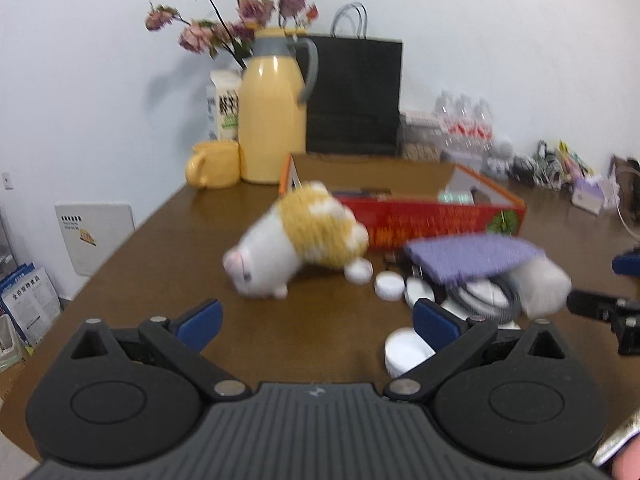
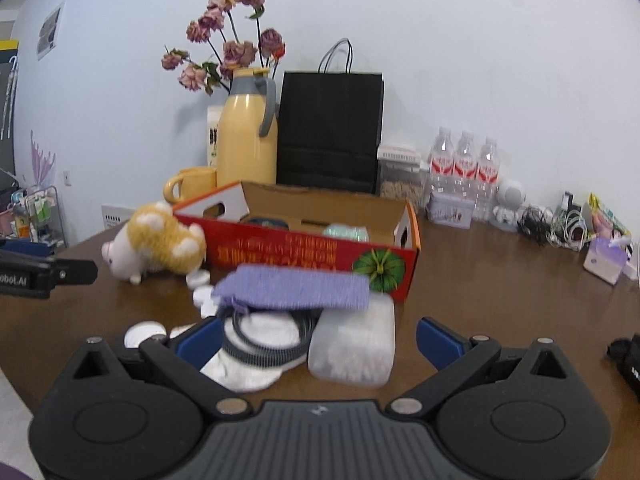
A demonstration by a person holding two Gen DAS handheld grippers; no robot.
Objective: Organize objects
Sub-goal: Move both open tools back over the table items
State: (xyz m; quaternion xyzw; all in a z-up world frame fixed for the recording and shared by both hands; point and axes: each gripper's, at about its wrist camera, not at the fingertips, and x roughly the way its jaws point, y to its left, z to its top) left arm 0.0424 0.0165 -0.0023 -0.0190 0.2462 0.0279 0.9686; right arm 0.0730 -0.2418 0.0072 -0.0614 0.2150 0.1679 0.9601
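Left tongs (image 1: 318, 322): released, blue fingers spread wide at the bottom of the left wrist view, nothing between them, above bare brown worktop (image 1: 160, 264).
Right tongs (image 2: 318, 340): released, fingers wide apart in the lower part of the right wrist view; the pile of objects lies between and just ahead of them, not gripped.
Plush toy (image 1: 298, 240): white and yellow, blurred, at the centre of the left view, lying on the worktop just in front of the red box's left end; in the right view it sits at middle left.
Red cardboard box (image 2: 304, 250): open-topped, centre of both views, behind the pile; a pale green item and a dark item lie inside.
Purple knitted cloth (image 2: 296, 290): centre of the right view, lying over the pile, just in front of the box.
Clear plastic container (image 2: 354, 350): filled with something white, under the cloth's right end, near the right tongs.
Grey ringed item (image 2: 266, 334): on a white cloth, under the purple cloth's left end.
White caps (image 1: 389, 286): several, scattered between the toy and the pile.
Background, upper centre: yellow jug (image 2: 248, 140), yellow mug (image 2: 192, 184), black paper bag (image 2: 330, 128), dried flowers (image 2: 230, 48).
Background, right: water bottles (image 2: 464, 168) against the wall.
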